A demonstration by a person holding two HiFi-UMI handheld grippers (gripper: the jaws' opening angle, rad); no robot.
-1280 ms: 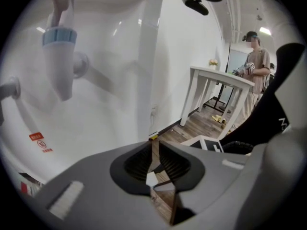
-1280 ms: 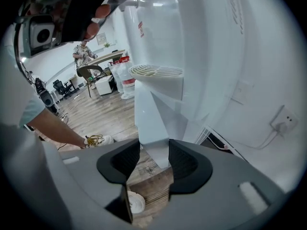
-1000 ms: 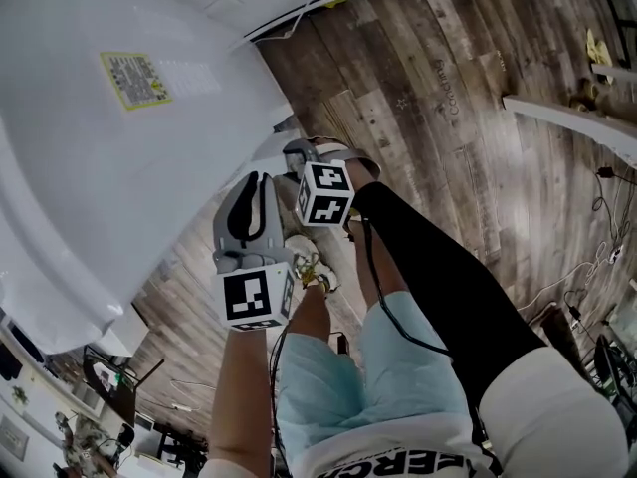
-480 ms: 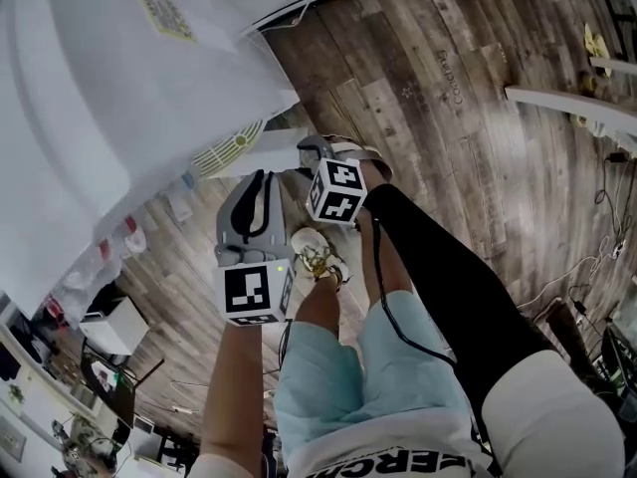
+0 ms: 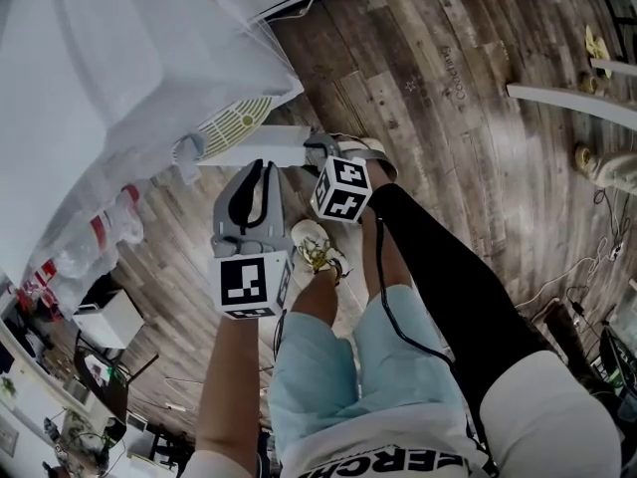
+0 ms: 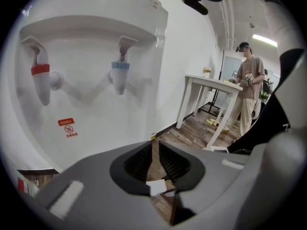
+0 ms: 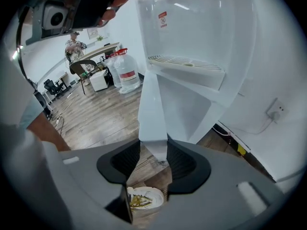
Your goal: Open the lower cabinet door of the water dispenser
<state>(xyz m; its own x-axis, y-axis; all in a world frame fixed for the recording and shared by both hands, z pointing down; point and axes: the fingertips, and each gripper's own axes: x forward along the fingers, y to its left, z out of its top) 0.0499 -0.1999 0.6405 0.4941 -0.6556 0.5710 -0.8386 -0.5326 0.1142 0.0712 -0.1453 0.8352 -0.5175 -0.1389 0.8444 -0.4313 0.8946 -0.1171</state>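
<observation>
The lower door [image 7: 152,114] of the dispenser [image 5: 100,88] is seen swung well out from the body, wider than a second earlier. Its free edge is pinched between the closed jaws of the right hand-held gripper [image 7: 153,152]. The drip tray [image 5: 234,125], hidden a second ago, is now brought into view above the door. The task is judged nearly done, with little more swing wanted. The left hand-held gripper [image 6: 152,157] is held off near the taps [image 6: 120,75], jaws almost together on nothing. What is shown of the cabinet [image 7: 192,109] behind the door looks bare. Capped bottles [image 7: 125,68] are stood on the floor beyond.
</observation>
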